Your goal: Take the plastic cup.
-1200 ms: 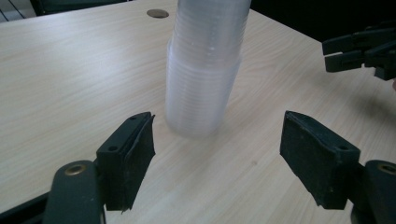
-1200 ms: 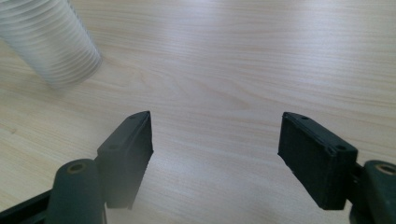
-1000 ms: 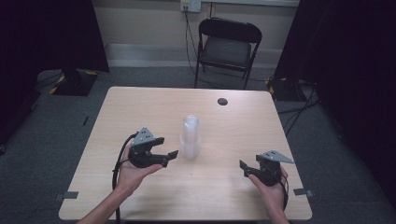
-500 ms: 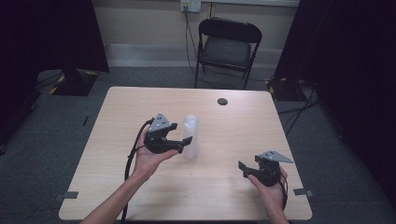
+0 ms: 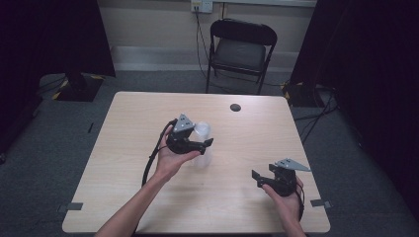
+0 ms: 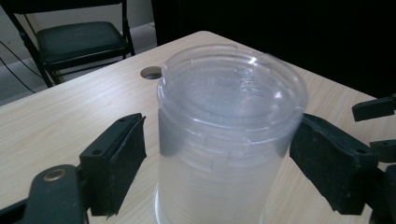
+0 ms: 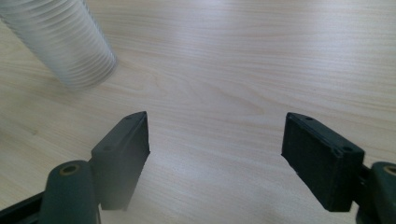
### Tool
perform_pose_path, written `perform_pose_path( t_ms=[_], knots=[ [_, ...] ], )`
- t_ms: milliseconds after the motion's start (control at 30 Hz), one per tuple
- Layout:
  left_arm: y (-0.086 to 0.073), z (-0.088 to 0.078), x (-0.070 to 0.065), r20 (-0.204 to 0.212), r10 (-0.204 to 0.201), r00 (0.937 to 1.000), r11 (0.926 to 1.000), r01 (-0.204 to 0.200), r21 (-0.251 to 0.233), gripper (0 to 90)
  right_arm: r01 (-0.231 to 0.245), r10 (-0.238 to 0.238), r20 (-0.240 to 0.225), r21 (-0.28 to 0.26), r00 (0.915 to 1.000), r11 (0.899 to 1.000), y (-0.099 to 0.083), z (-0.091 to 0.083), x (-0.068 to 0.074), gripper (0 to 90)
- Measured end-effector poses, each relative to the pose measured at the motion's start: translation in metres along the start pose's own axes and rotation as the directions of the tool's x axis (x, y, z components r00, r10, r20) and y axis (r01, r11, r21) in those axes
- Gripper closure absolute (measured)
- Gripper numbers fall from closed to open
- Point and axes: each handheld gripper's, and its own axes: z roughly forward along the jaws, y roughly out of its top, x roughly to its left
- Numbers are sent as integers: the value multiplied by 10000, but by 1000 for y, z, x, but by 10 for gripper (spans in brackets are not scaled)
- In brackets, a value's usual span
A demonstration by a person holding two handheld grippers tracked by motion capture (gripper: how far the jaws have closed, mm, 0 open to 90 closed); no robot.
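A tall stack of clear plastic cups (image 5: 203, 132) stands upside down near the middle of the wooden table (image 5: 128, 118). My left gripper (image 5: 205, 141) has come up to it from the left, held in a hand. In the left gripper view the stack (image 6: 229, 93) stands between the jaws of my left gripper (image 6: 219, 135); these have just been opening. There is a gap at the left pad, while the right pad sits close to the stack's rim. My right gripper (image 5: 258, 178) rests open at the front right, with bare wood between its jaws (image 7: 215, 135) and the stack (image 7: 65, 42) farther off.
A dark round hole (image 5: 235, 107) sits in the table's far side. A black folding chair (image 5: 239, 49) stands behind the table. Black curtains hang at both sides. Tape marks lie on the grey carpet near the table's front corners.
My left gripper has moved right and away from the person, up to the cup stack, and its jaws now stand wider, on either side of it. The right gripper has stayed put.
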Motion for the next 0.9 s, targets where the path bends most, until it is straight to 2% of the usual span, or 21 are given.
perform_pose_path(
  t_ms=[67, 100, 133, 200, 300, 400, 433, 567, 667, 700, 800, 900],
  knots=[
    [-1, 2, 0, -3, 1, 10000, 10000, -1, 27, 186, 9, -9, -2, 6, 10000, 10000, 0, 0, 0, 229],
    [-2, 7, -2, -66, 147, 9999, 9998, -146, 162, 186, 5, -5, -28, 30, 10000, 10000, -1, 1, -1, 229],
    [-3, 9, -2, -11, 149, 9999, 9999, -148, 86, 186, -20, 21, -34, 50, 10000, 10000, -1, 1, -1, 230],
    [-4, 12, -3, -194, 387, 9991, 9990, -383, 215, 196, -35, 36, -68, 109, 10000, 9999, -1, 2, 0, 233],
    [-7, 16, 0, -99, 224, 9997, 9990, -220, 396, 188, 12, -11, -130, 73, 9999, 10000, -1, 1, 1, 235],
    [-10, 18, 0, -222, 230, 9995, 9985, -219, 499, 182, 4, -3, -130, 93, 9999, 10000, -1, 1, 1, 235],
    [-12, 20, 1, -233, 102, 9997, 9983, -88, 571, 181, -14, 15, -152, 120, 9999, 9999, -1, 2, 0, 235],
    [-14, 24, 0, -269, 164, 9995, 9974, -145, 707, 183, -11, 13, -162, 91, 9999, 10000, -1, 2, 1, 235],
    [-15, 24, 0, -269, 154, 9995, 9970, -133, 762, 227, -26, 27, -175, 94, 9998, 10000, -1, 2, 1, 235],
    [-15, 24, 0, -413, 167, 9990, 9968, -134, 787, 231, -12, 14, -173, 121, 9998, 9999, -1, 2, 1, 235],
    [-15, 23, 1, -263, 64, 9996, 9972, -45, 748, 287, -32, 34, -189, 143, 9998, 9999, -1, 2, 1, 235],
    [-15, 23, 0, -276, 107, 9996, 9973, -86, 728, 292, -16, 18, -172, 143, 9999, 9999, -1, 2, 1, 235]
  ],
)
